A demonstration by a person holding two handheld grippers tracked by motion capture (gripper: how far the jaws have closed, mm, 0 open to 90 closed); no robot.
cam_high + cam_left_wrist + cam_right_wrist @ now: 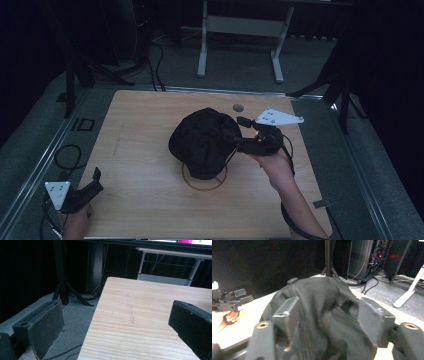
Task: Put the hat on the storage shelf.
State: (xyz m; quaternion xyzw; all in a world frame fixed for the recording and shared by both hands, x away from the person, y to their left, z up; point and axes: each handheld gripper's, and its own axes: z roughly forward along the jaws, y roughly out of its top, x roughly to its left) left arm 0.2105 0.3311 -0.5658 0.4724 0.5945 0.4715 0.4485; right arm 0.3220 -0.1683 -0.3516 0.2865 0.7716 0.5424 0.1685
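Black mesh cap (202,140) sitting mid-worktop (145,200), overlapping a thin ring (220,184). Right claw (329,315) spread, straddling the cap's fabric. Left claw (95,181) hovering spread, empty, at near-left corner.

Dim room; grey carpet floor (240,65); white desk frame (240,30) behind; black tripod stands (75,75) flanking.

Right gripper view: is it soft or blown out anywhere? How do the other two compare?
Right gripper view: the black cap and near jaws look soft, and the tabletop is washed out pale. High view: dim overall, so the cap loses detail against the dark. Left gripper view: sharp wood grain on the table, black background.
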